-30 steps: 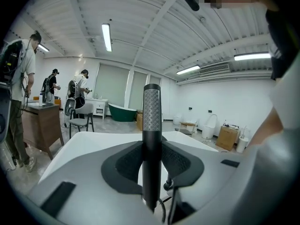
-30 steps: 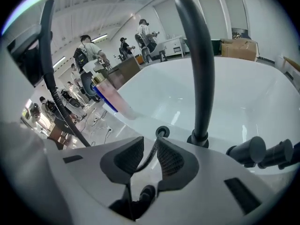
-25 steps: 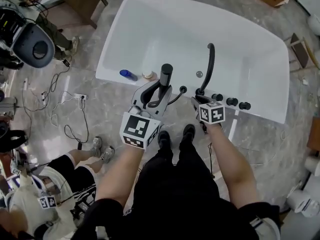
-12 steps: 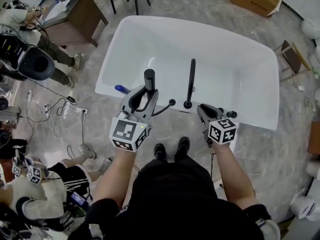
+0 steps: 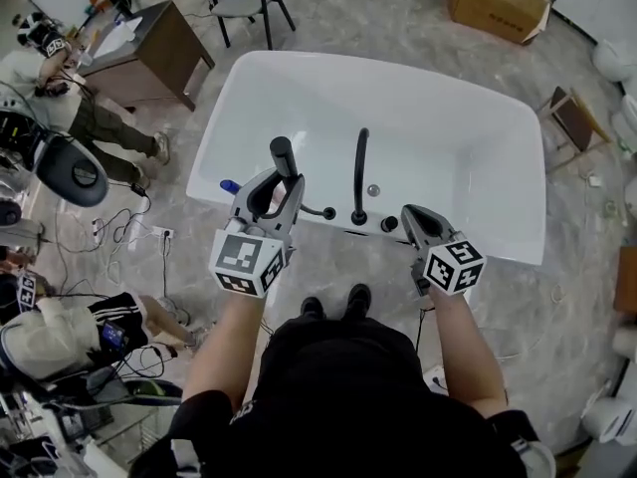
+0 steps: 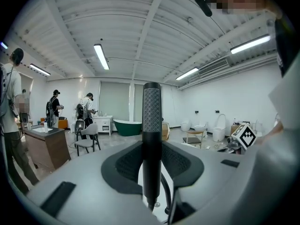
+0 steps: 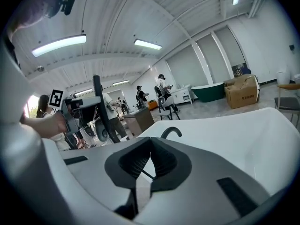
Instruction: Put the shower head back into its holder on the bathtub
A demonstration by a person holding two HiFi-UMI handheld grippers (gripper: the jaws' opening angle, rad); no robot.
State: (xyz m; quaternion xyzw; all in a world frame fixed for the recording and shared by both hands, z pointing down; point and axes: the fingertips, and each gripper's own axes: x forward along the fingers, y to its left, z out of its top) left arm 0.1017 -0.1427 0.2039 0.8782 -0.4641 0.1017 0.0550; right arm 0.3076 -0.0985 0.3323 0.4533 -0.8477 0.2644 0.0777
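Observation:
The black stick-shaped shower head (image 5: 282, 157) stands upright between the pads of my left gripper (image 5: 277, 189), which is shut on its lower stem. In the left gripper view the shower head (image 6: 151, 125) fills the middle between the jaws of the left gripper (image 6: 151, 150). Its black hose (image 5: 314, 209) runs down to a small black fitting (image 5: 330, 213) on the near rim of the white bathtub (image 5: 468, 137). My right gripper (image 5: 411, 215) hangs above the rim to the right, shut with nothing in it. In its own view the right gripper (image 7: 150, 151) has its pads together.
A curved black spout (image 5: 359, 172) and black knobs (image 5: 388, 224) stand on the tub's near rim between the grippers. A blue bottle (image 5: 228, 186) lies at the rim's left. People, a brown desk (image 5: 149, 53), a chair, cables and a cardboard box (image 5: 498, 3) surround the tub.
Both grippers have lifted away from the tub's rim, the left one carrying the shower head. The right gripper has drawn back from the knobs and its jaws have closed.

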